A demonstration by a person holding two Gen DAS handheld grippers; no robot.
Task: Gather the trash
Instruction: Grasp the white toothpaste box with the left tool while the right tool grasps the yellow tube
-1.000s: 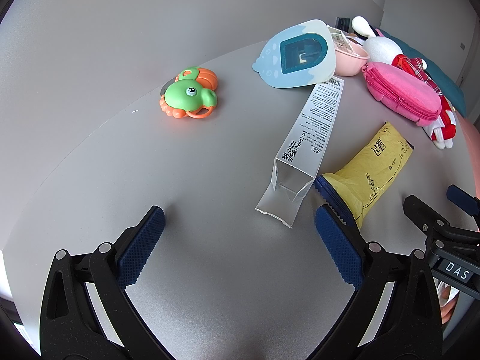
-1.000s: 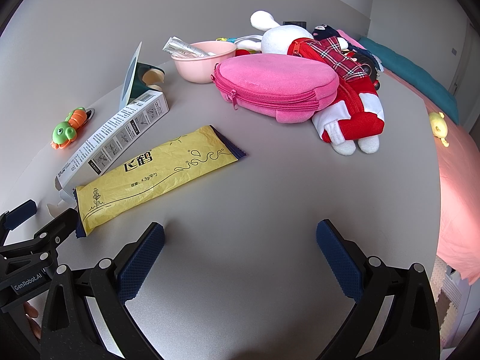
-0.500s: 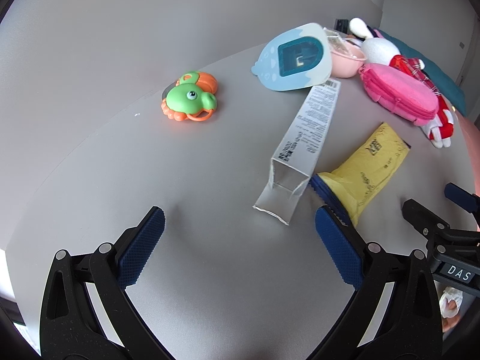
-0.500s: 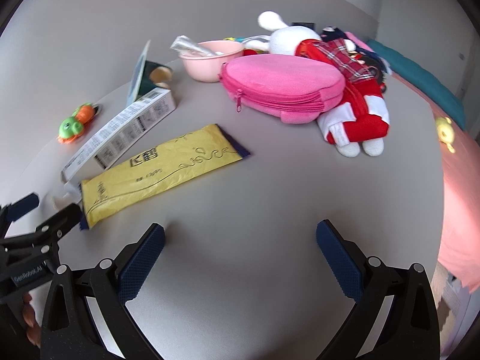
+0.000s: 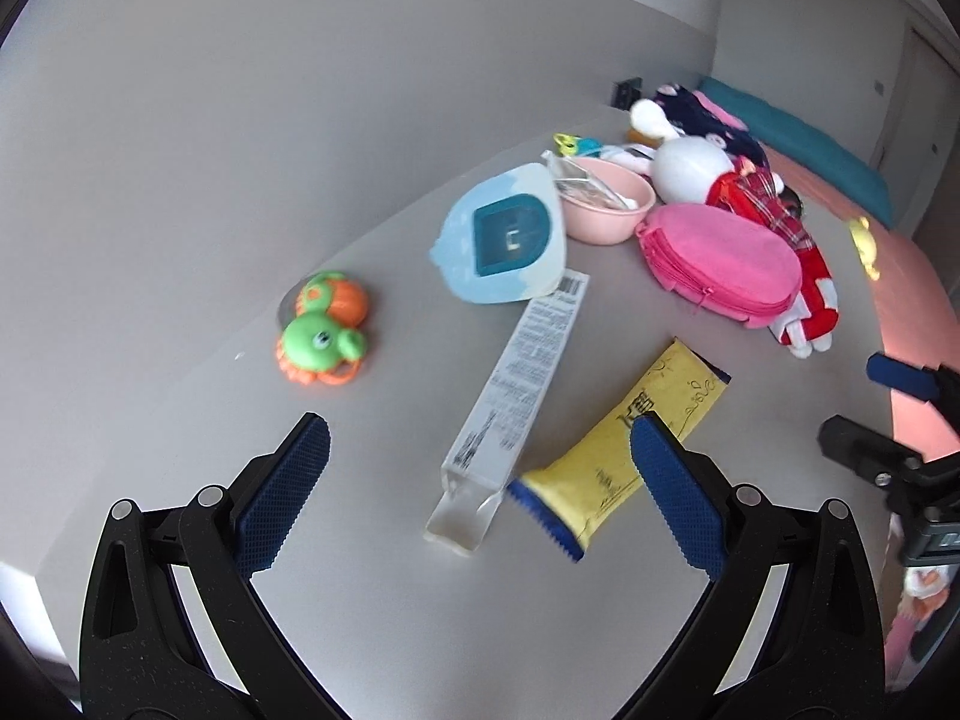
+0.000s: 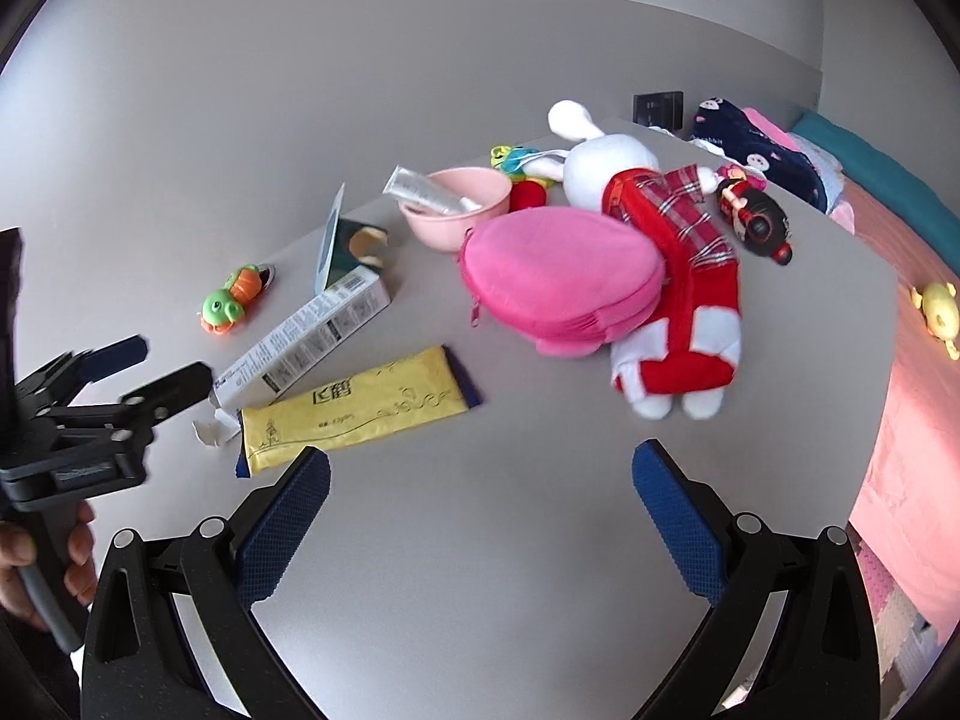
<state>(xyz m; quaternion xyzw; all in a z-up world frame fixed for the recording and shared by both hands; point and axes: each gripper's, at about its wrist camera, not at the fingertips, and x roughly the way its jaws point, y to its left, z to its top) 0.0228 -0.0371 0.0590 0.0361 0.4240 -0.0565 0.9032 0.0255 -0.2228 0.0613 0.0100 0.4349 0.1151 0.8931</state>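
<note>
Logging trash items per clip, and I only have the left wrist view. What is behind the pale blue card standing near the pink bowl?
Observer: A dark green box, printed with something round and beige, stands right behind that pale blue card.
Operator: What lies in the bowl?
Observer: A crinkled silver tube sticks out over the rim of the pink plastic bowl.
Operator: Is the right tool carrying anything?
Observer: No. The right tool is open and empty above the grey table.
</note>
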